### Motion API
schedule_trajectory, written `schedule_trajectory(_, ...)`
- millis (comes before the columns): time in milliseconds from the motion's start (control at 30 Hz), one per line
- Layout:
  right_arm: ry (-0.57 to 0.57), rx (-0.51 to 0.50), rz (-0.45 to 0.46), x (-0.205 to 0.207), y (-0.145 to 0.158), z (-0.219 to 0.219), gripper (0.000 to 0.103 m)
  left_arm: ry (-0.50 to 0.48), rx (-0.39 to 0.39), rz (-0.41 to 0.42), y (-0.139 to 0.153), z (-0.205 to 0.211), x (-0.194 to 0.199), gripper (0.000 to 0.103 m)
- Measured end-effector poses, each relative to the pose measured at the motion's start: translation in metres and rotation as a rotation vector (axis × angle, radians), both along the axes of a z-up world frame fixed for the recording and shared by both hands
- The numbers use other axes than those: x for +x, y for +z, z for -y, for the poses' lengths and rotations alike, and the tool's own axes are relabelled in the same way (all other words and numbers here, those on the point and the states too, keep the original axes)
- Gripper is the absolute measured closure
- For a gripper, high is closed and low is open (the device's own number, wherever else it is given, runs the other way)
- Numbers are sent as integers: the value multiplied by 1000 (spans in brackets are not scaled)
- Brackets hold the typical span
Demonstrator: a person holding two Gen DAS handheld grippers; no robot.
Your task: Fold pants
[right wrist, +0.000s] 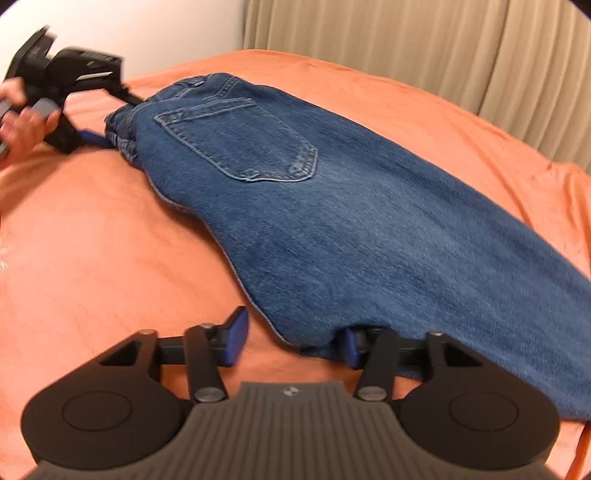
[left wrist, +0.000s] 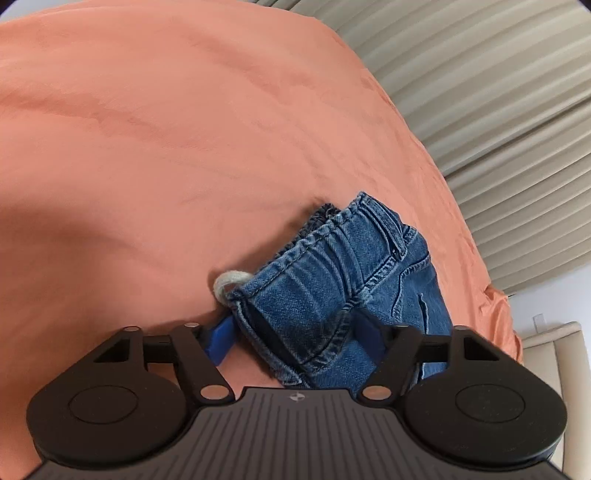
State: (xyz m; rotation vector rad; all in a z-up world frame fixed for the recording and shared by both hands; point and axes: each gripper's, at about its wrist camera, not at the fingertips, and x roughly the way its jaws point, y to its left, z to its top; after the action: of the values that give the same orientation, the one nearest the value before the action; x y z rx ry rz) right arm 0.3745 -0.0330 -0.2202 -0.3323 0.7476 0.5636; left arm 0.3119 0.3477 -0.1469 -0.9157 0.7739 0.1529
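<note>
Blue denim pants (right wrist: 332, 221) lie on the orange bedspread (right wrist: 92, 258), folded lengthwise with a back pocket up. In the left wrist view the waistband (left wrist: 325, 266) fills the space between my left gripper's open jaws (left wrist: 295, 332), with a pale drawstring loop (left wrist: 227, 282) beside it. My left gripper also shows in the right wrist view (right wrist: 107, 118) at the waistband, held by a hand. My right gripper (right wrist: 293, 339) is open around the pants' near edge at the leg; the right finger is partly under denim.
The orange bedspread (left wrist: 184, 129) stretches far to the left. Beige pleated curtains (right wrist: 406, 44) hang behind the bed. A cream chair (left wrist: 554, 354) stands past the bed's right edge. A white wall (right wrist: 147, 29) is at the back left.
</note>
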Motion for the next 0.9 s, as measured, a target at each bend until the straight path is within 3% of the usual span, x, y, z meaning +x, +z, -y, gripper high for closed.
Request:
schedule_trajectory(33,-2,-7,15,-3,1,1,79,7,35,-13,3,2,2,63)
schedule_trajectory(67,-18,-13,34,-4,5,1,92,8,73,-13,10,4,3,73)
schedule_trajectory(133,-26,18,47,-7,19,9,94,4,128,20,29,7,3,82)
schedule_trajectory(233,-7,57,73,-15,49,20,96,-26,329,53,72,29,3,84)
schedule_trajectory(300,7,93,33,-17,66,26,96,-42,447,63,96,41,0,85)
schedule_trajectory(433,57,156,-34,-35,88,27,97,-51,501,-17,123,32,-19,85)
schedule_trajectory(533,69,246,-143,-51,86,26,96,-58,550,-109,114,29,-41,85)
schedule_trajectory(700,36,283,-250,-75,40,14,96,-12,492,-186,65,18,-61,84)
schedule_trajectory(900,-70,332,-295,-72,10,22,96,-29,520,-282,39,29,-32,78)
